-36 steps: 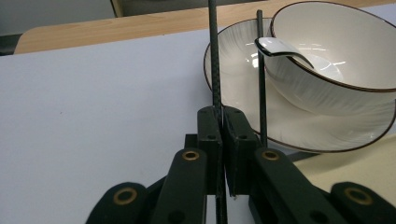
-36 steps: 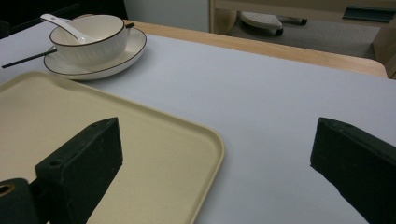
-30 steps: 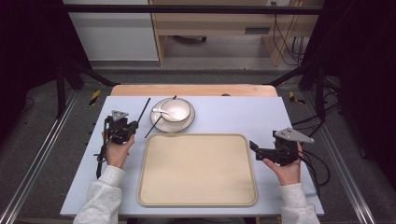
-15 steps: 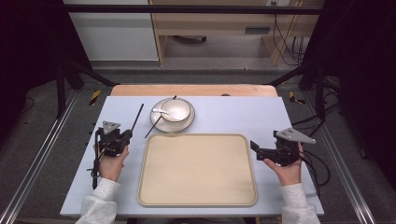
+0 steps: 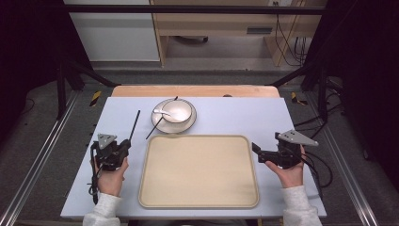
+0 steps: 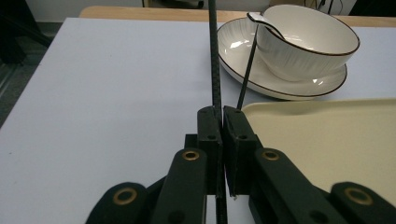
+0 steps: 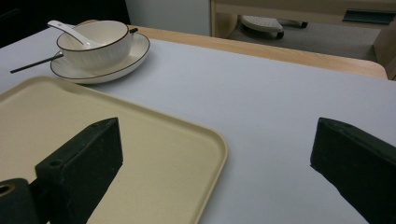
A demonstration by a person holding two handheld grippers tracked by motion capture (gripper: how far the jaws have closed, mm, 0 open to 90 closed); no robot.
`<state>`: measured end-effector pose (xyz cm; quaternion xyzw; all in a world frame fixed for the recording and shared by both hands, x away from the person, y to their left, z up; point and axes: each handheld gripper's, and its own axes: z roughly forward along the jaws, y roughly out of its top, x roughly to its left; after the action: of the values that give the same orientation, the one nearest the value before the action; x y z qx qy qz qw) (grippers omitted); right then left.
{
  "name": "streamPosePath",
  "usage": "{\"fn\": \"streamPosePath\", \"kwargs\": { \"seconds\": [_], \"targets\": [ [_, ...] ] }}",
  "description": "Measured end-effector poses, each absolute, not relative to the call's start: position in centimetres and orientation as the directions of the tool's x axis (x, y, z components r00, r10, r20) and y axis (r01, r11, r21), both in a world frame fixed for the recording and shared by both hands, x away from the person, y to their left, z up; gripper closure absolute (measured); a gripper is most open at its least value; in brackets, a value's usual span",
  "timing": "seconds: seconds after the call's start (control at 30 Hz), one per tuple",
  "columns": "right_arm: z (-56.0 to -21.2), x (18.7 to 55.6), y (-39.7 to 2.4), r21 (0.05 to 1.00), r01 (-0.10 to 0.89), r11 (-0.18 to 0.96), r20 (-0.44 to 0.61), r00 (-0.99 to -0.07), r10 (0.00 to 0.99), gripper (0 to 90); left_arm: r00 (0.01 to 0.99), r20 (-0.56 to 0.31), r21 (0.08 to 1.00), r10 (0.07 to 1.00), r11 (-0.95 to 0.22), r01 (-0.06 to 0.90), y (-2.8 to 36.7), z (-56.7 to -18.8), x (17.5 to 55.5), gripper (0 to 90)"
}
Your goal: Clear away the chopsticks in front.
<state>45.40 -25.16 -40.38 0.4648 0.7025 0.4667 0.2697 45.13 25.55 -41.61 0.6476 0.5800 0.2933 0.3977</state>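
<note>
- High view: the left gripper (image 5: 126,147), left of the beige tray (image 5: 199,171) on the desk (image 5: 235,113), is clamped on a black chopstick (image 5: 134,126) pointing away from the person. The right gripper (image 5: 256,149) hovers at the tray's right edge, jaws apart.
- Left gripper view: jaws together on the chopstick (image 6: 214,56); a second chopstick (image 6: 246,70) leans on the plate (image 6: 285,86) under the bowl (image 6: 306,39).
- Right gripper view: jaws wide apart and empty above the tray's corner (image 7: 205,135).

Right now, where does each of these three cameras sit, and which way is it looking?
High view: above the table's near side, looking forward and down on the tray; both forearms and hands show.
Left gripper view: rides the left gripper, looking along its shut fingers clamping a black chopstick toward the bowl.
Right gripper view: rides the right gripper, looking between open fingers across the tray.
All share tray and bowl.
</note>
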Motion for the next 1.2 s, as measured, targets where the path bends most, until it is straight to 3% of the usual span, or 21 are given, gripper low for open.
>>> {"fn": "streamPosePath", "kwargs": {
  "seconds": [0.27, 0.63, 1.2],
  "targets": [
    [-40.2, 45.3, -25.2, 0.909, 0.394, 0.134, 0.052, -0.426, 0.903, 2.8, 0.132, -0.117, 0.872, 0.984, 0.038, 0.488, 24.3, -41.4, 42.6, 85.7],
    [-40.3, 45.4, -25.0, 0.906, 0.398, 0.143, 0.048, -0.432, 0.901, 2.9, 0.145, -0.151, 0.862, 0.978, 0.058, 0.504, 21.7, -44.1, 39.9, 85.7],
    [-40.5, 45.5, -24.7, 0.901, 0.406, 0.153, 0.043, -0.434, 0.9, 3.0, 0.175, -0.135, 0.825, 0.975, 0.013, 0.566, 18.6, -47.2, 40.1, 85.7]
  ]
}}
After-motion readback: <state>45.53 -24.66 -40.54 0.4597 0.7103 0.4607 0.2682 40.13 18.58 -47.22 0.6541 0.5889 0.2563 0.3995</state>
